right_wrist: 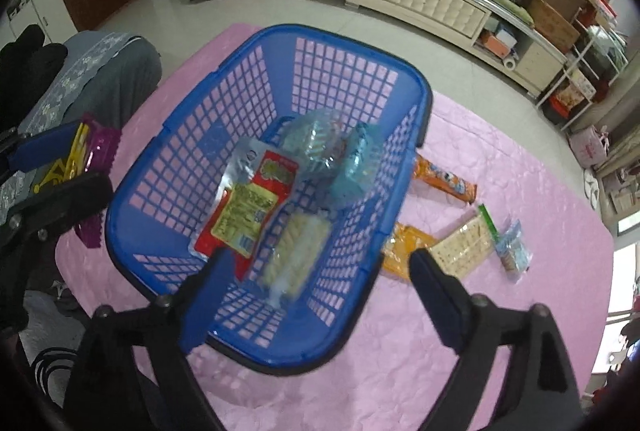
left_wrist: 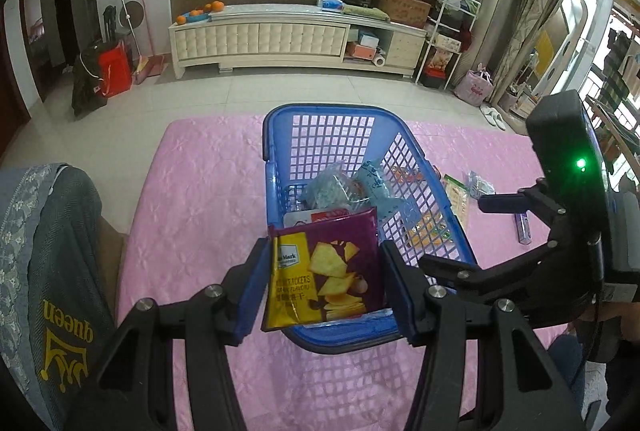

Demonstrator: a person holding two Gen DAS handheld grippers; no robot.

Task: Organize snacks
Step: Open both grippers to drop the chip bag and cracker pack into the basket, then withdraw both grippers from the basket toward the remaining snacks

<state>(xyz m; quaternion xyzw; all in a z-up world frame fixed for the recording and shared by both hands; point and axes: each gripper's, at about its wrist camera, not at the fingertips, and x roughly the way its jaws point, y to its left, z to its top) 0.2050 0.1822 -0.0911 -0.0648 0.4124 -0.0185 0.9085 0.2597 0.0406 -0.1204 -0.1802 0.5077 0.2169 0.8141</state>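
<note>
The left claw (left_wrist: 324, 271) is clenched on a purple and yellow cracker packet (left_wrist: 326, 271), pads pressing its two side edges, and holds it over the near rim of the blue basket (left_wrist: 276, 135) on the pink worktop (left_wrist: 200, 191). To do this step well, I judge the packet should be carried a little toward twelve o'clock, past the rim and clear of the wall, before the pads part, so it drops flat onto the heap rather than catching on the edge and tipping out. The right claw (right_wrist: 316, 291) stands released and grips nothing; a clear pack of pale biscuits (right_wrist: 294, 257) lies blurred in the basket between its fingers, beside a red pouch (right_wrist: 248, 203) at ten o'clock from it and light blue packs (right_wrist: 356, 167) at one o'clock. Still out on the worktop, at two to three o'clock of the right claw, lie an orange wrapper (right_wrist: 444, 181), a cracker sleeve (right_wrist: 466, 245) and a small clear packet (right_wrist: 512, 251); those come next, I judge.
</note>
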